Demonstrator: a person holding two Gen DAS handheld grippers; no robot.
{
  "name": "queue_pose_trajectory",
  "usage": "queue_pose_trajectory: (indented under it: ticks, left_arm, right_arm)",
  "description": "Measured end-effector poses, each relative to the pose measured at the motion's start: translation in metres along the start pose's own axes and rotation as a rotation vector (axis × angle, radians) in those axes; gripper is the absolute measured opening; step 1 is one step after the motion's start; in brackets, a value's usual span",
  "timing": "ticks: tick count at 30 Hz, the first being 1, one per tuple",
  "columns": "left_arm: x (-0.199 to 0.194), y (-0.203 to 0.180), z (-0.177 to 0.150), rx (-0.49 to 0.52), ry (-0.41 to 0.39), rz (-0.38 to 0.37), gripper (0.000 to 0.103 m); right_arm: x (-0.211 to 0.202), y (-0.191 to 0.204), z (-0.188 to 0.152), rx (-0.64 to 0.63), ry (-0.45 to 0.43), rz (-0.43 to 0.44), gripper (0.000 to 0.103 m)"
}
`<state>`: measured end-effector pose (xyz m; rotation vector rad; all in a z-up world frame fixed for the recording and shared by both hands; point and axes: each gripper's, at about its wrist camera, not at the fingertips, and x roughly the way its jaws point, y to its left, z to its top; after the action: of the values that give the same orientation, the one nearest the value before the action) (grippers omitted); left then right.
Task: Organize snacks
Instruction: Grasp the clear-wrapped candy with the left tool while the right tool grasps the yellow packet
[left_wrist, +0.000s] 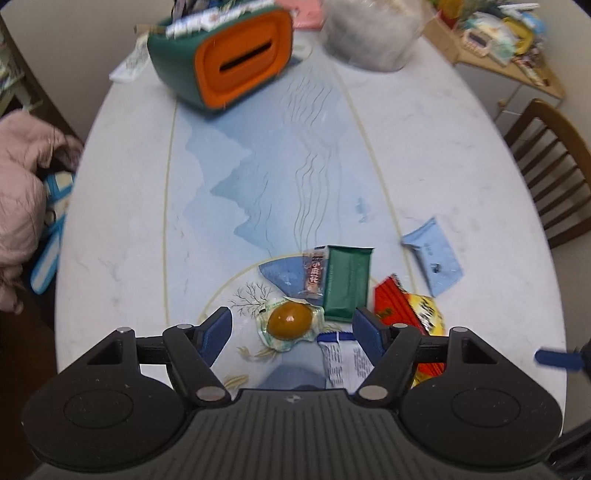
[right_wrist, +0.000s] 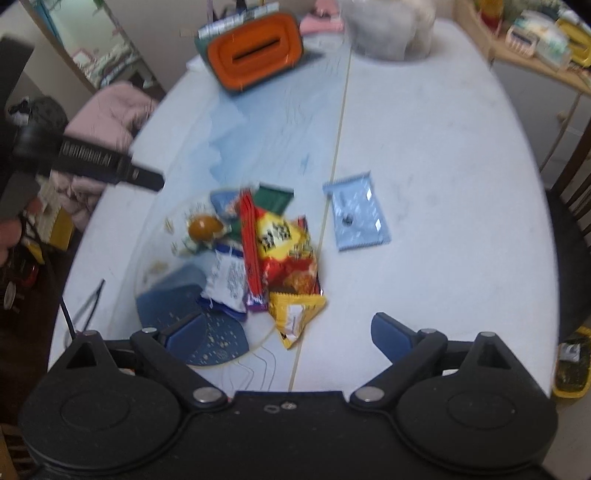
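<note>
A pile of snacks lies on the near part of the white table (left_wrist: 122, 221): a wrapped brown egg (left_wrist: 289, 320), a green packet (left_wrist: 347, 282), a small red-brown bar (left_wrist: 314, 274), a red and yellow bag (right_wrist: 286, 251), a white packet (right_wrist: 227, 280) and a small yellow packet (right_wrist: 295, 314). A light blue packet (right_wrist: 356, 214) lies apart to the right. A green and orange basket (left_wrist: 229, 55) holding snacks stands at the far end. My left gripper (left_wrist: 291, 330) is open, fingers either side of the egg. My right gripper (right_wrist: 288, 332) is open and empty just short of the pile.
A clear plastic bag (left_wrist: 373, 33) sits at the far end beside the basket. A wooden chair (left_wrist: 550, 166) stands at the right. Pink clothing (left_wrist: 26, 184) lies off the left edge. A cluttered shelf (left_wrist: 506, 40) is at the far right.
</note>
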<state>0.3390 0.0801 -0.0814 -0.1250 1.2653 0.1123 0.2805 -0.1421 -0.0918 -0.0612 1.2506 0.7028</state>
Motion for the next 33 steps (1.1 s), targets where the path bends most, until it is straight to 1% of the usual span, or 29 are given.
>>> queue_pose_trajectory:
  ticks: [4, 6, 9, 14, 19, 20, 23, 25, 26, 27, 29, 31, 32, 33]
  left_arm:
    - [0.037, 0.003, 0.013, -0.049, 0.049, 0.000, 0.072]
    - [0.051, 0.003, 0.020, -0.064, 0.052, -0.003, 0.072]
    - [0.071, 0.003, 0.028, -0.086, 0.062, -0.023, 0.071]
    - [0.103, -0.002, 0.032, -0.084, 0.092, -0.005, 0.071]
    - [0.122, -0.002, 0.034, -0.120, 0.109, -0.007, 0.069]
    - [0.124, -0.002, 0.035, -0.120, 0.111, -0.008, 0.066]
    - [0.128, 0.001, 0.035, -0.136, 0.113, -0.011, 0.062]
    - [0.129, 0.004, 0.035, -0.156, 0.111, -0.028, 0.057]
    - [0.130, 0.006, 0.035, -0.167, 0.111, -0.032, 0.052]
    - [0.131, 0.007, 0.035, -0.175, 0.110, -0.035, 0.051]
    - [0.130, 0.007, 0.035, -0.176, 0.100, -0.035, 0.051]
    - [0.130, 0.005, 0.036, -0.167, 0.093, -0.030, 0.045]
    - [0.131, 0.003, 0.036, -0.164, 0.097, -0.023, 0.034]
    - [0.132, 0.001, 0.036, -0.161, 0.100, -0.010, 0.032]
  right_arm:
    - [0.031, -0.007, 0.001, 0.006, 0.056, 0.025, 0.091]
    - [0.040, -0.009, 0.003, 0.006, 0.068, 0.039, 0.089]
    - [0.053, -0.014, 0.006, 0.005, 0.087, 0.047, 0.085]
    - [0.076, -0.018, 0.007, -0.001, 0.131, 0.056, 0.082]
    - [0.090, -0.018, 0.007, 0.003, 0.154, 0.061, 0.077]
    - [0.092, -0.017, 0.007, 0.003, 0.155, 0.061, 0.076]
    - [0.097, -0.016, 0.008, 0.001, 0.158, 0.072, 0.072]
    - [0.099, -0.015, 0.008, 0.000, 0.160, 0.076, 0.070]
    - [0.101, -0.016, 0.008, 0.002, 0.161, 0.079, 0.069]
    - [0.103, -0.017, 0.008, 0.004, 0.164, 0.081, 0.066]
    - [0.104, -0.017, 0.008, 0.005, 0.162, 0.085, 0.063]
    - [0.105, -0.016, 0.009, 0.003, 0.161, 0.084, 0.060]
    - [0.105, -0.016, 0.010, 0.001, 0.158, 0.078, 0.058]
    - [0.105, -0.015, 0.010, -0.003, 0.157, 0.072, 0.054]
